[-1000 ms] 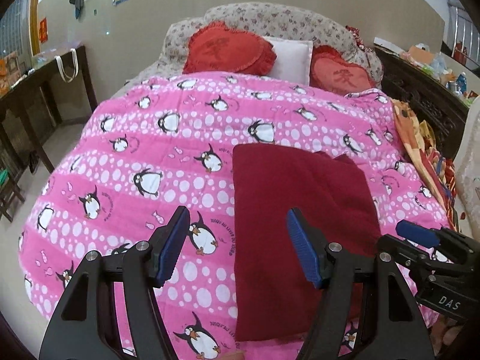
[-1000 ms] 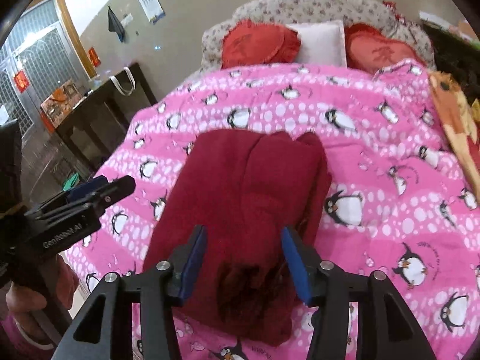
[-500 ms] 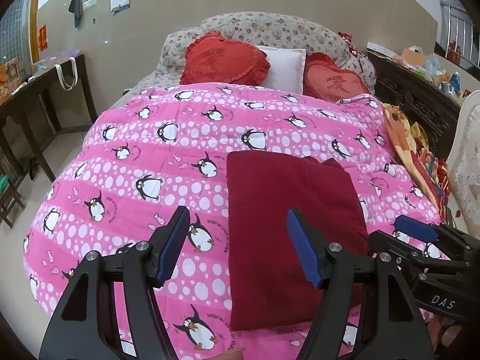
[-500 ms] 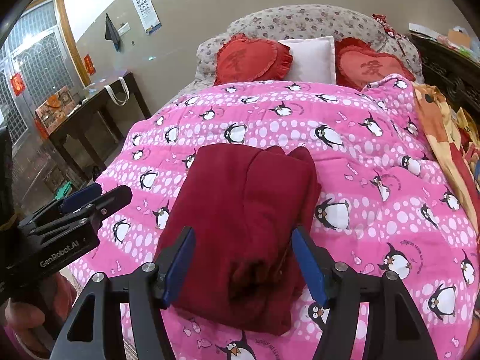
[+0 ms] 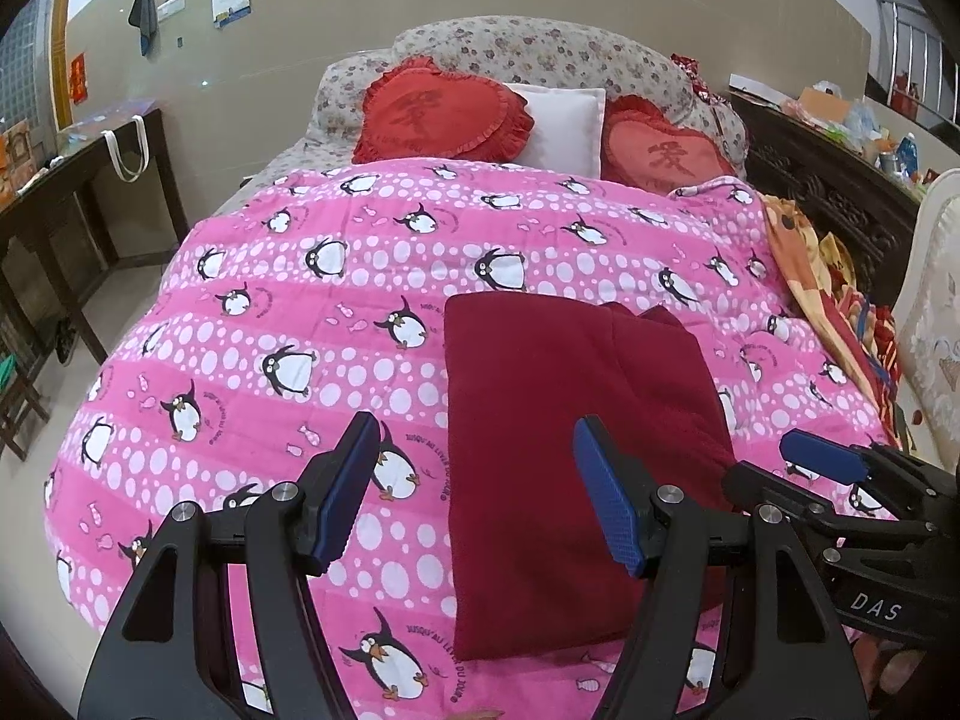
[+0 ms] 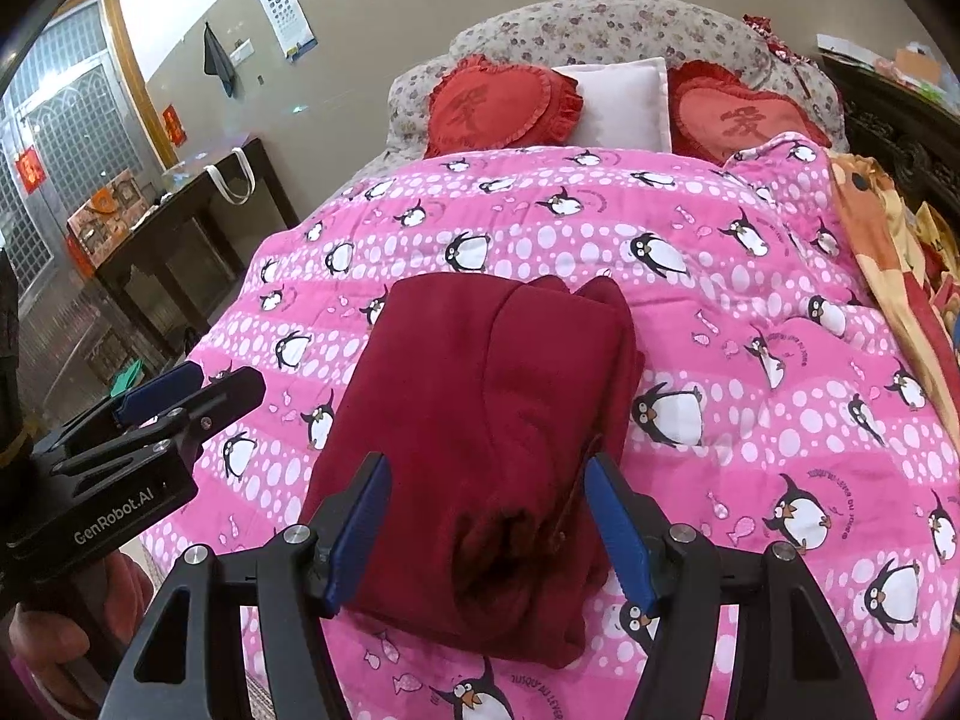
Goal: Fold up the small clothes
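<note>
A folded dark red fleece garment [image 5: 558, 450] lies flat on a bright pink quilt printed with penguins and white dots [image 5: 312, 324], which covers a bed filling most of both views. In the left wrist view the garment sits in the lower centre, slightly right of middle, as a neat rectangle with a second layer showing along its upper right edge. In the right wrist view it fills the centre of the frame, and its near end looks bunched and rumpled, though the lens distortion makes the exact folds hard to read.

The left gripper [image 5: 474, 492], black with blue pads, hangs at the bottom of its own view with its fingers spread wide and nothing between them; its right finger overlaps the garment in the picture, while its left finger lies over bare quilt. The right gripper [image 6: 486, 534] sits at the bottom of its own view, fingers also spread apart and empty, framing the near end of the garment. Each gripper appears at the edge of the other's view: the right one at lower right, the left one at lower left.

At the top of both frames, two red heart-shaped cushions with frilled edges [image 5: 444, 111] lean against a floral padded headboard [image 5: 540, 51], with a white square pillow [image 5: 564, 126] between them. A dark wooden side table [image 5: 78, 180] stands at the left edge.
</note>
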{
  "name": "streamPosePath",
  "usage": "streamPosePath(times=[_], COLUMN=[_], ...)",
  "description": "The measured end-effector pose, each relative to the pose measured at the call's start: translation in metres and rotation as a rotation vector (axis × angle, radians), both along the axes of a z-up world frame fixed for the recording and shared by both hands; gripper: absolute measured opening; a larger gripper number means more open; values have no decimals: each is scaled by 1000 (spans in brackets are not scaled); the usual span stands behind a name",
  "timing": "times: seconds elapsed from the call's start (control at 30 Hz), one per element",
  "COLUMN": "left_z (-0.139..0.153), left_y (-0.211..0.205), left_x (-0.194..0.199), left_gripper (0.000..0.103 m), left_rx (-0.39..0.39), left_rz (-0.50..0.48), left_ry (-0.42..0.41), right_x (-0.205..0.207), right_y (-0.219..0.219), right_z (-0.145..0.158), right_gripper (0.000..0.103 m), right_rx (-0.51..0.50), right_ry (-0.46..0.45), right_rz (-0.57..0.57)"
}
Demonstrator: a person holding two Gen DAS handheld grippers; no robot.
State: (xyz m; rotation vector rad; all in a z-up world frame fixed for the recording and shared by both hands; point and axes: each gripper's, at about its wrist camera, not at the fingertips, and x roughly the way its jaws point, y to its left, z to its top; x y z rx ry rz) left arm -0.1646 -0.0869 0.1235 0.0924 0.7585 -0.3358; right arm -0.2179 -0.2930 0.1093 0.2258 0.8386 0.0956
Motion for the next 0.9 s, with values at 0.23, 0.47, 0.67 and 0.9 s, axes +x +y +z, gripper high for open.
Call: streamPosePath(times=[0.23, 0.47, 0.67, 0.9], left_z=[-3, -5, -9, -12], left_y=[-1, 0, 0, 1], left_x=[3, 5, 6, 7], left_gripper=[67, 67, 67, 67], left_rx=[5, 4, 3, 1], left_rz=[-5, -7, -7, -8], left_ry=[5, 9, 16, 22], right_x=[2, 3, 5, 7], right_y=[0, 1, 4, 5], right_z=[-5, -6, -11, -14], right_gripper=[65, 65, 65, 65], right_rx=[3, 6, 5, 7], right_ry=[13, 15, 28, 39], right_rz=[0, 3, 10, 13])
